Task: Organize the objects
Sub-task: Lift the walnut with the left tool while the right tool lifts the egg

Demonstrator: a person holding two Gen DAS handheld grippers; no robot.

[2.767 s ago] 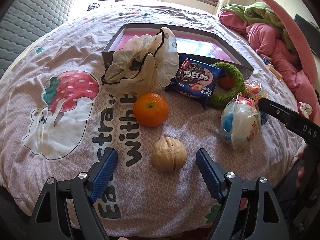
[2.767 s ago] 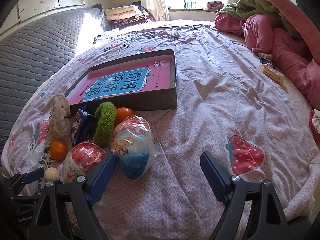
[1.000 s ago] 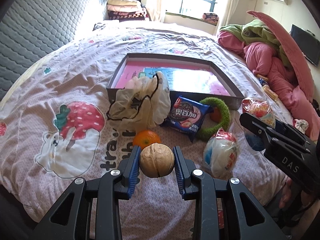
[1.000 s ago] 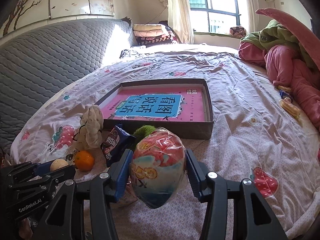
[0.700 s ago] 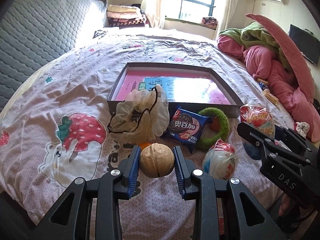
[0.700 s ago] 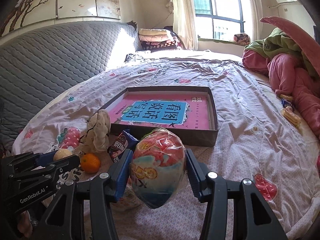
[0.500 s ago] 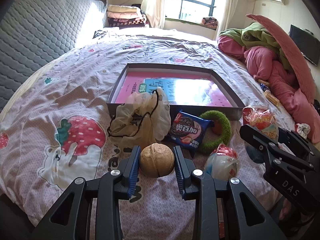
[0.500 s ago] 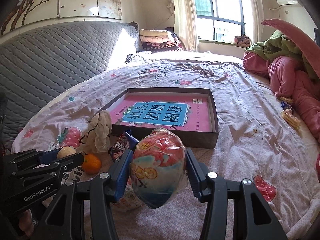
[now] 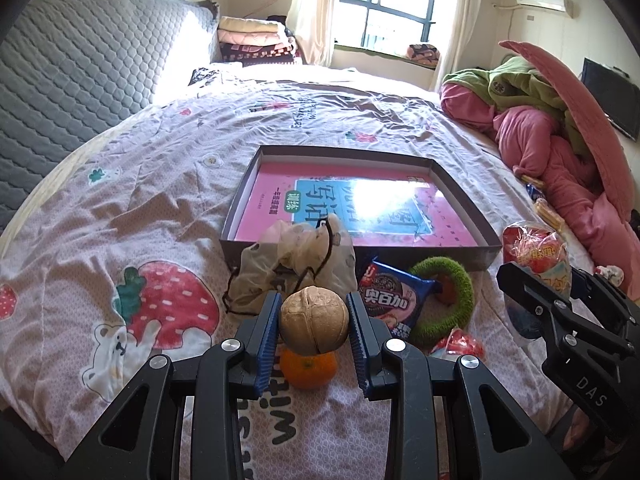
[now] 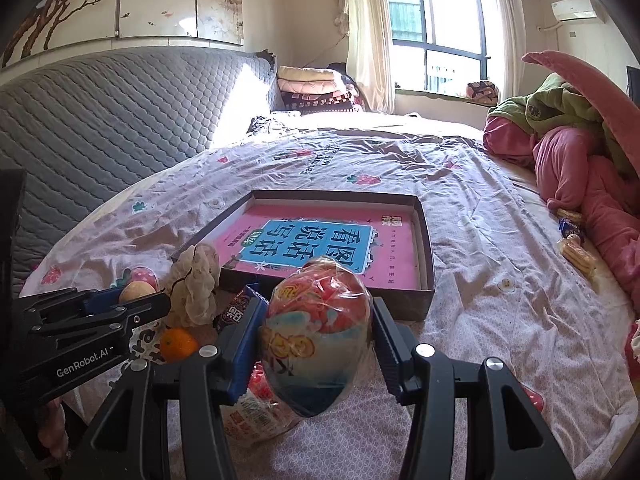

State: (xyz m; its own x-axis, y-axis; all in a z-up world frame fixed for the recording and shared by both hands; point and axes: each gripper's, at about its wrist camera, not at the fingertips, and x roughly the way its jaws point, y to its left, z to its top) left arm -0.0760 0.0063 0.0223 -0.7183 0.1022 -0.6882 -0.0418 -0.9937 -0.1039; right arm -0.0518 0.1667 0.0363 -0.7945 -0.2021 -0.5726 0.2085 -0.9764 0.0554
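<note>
Both loads now lifted off the bedspread [image 9: 132, 184]: left gripper [image 9: 313, 327] is clamping the walnut [image 9: 314, 323], right gripper [image 10: 316, 330] is clamping the wrapped toy egg [image 10: 318, 334], both heading boxward [image 10: 427, 276].

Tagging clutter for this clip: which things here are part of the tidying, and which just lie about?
Job:
walnut in left gripper
wrapped egg toy in right gripper
box
orange
cookie pack
green ring

Lying about:
pink bedding
folded blankets
</note>
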